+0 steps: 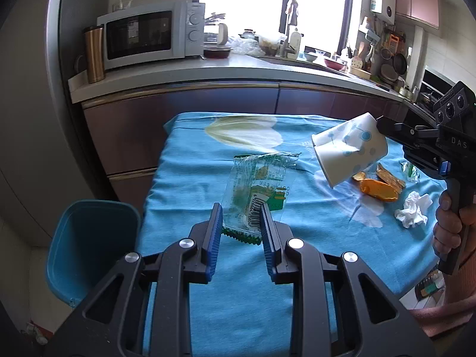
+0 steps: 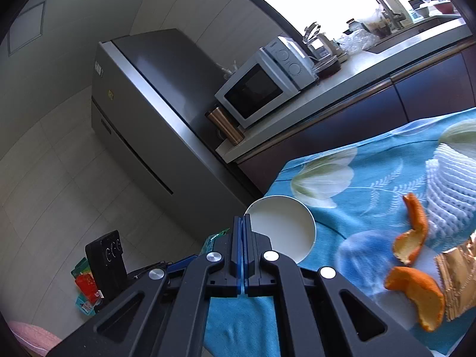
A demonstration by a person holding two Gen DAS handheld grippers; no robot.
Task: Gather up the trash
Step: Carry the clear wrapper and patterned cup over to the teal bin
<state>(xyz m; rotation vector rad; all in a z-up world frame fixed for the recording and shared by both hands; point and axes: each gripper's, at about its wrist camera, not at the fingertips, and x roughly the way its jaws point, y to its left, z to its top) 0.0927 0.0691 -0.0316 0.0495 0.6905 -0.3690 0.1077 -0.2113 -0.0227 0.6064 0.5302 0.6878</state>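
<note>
Carrying two pieces at once: right claw (image 2: 243, 223) clenched on the paper cup (image 1: 349, 147) rim, cup held above the tabletop (image 1: 208, 297); left claw (image 1: 241, 211) grasping the snack wrapper (image 1: 257, 184). Next move, I'd judge: swing both over the blue bin (image 1: 86, 247) (left of tabletop), then release.
</note>
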